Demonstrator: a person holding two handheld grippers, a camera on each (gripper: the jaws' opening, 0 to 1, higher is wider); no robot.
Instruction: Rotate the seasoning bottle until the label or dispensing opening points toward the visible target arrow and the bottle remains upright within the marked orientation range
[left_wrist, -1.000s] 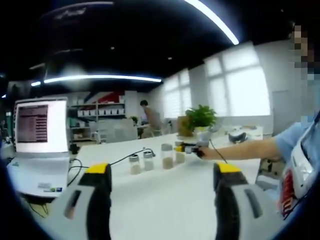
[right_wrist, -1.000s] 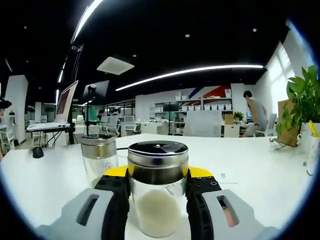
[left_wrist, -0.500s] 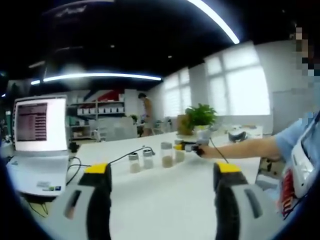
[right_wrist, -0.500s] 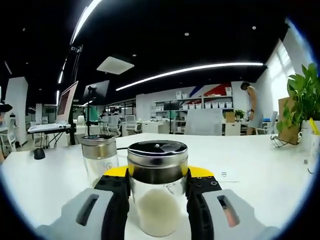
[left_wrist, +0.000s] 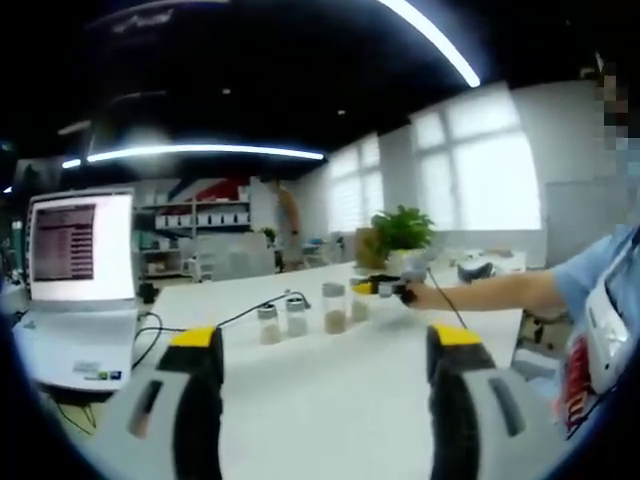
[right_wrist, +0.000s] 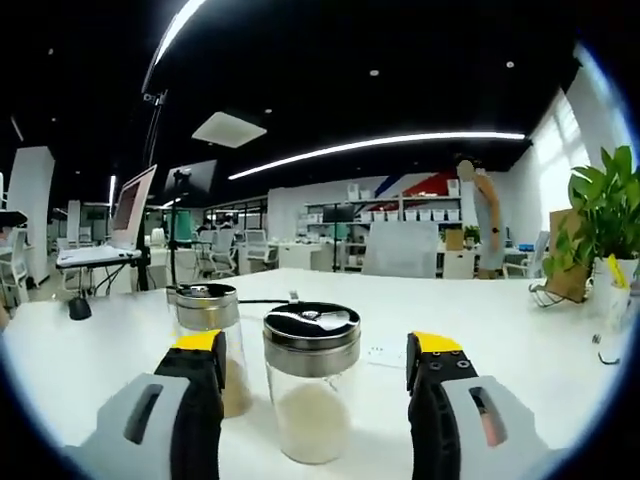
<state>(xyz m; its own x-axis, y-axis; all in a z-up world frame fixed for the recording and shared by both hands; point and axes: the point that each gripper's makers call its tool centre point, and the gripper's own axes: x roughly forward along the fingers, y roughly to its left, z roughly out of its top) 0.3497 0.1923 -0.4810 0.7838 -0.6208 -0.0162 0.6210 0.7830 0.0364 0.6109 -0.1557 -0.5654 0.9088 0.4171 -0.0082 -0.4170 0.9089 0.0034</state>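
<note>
A glass seasoning bottle (right_wrist: 312, 385) with a steel lid and pale powder stands upright on the white table (right_wrist: 520, 350). It sits between the jaws of my right gripper (right_wrist: 318, 347), which is open, with a gap on both sides. A second bottle (right_wrist: 207, 335) stands just behind the left jaw. In the left gripper view, several bottles (left_wrist: 334, 308) stand in a row far ahead, and the right gripper (left_wrist: 385, 289) is held at the row's right end by a person's arm (left_wrist: 490, 295). My left gripper (left_wrist: 325, 345) hovers open over bare table.
A laptop (left_wrist: 78, 255) with cables stands at the left of the table. A potted plant (left_wrist: 400, 232) and a wire basket are at the far right end; the plant (right_wrist: 600, 215) is also at the right in the right gripper view. A person walks by shelves far back.
My right gripper has opened and let go of the bottle, which stays upright, and has drawn back slightly. The left gripper has held still. The distant person walked left.
</note>
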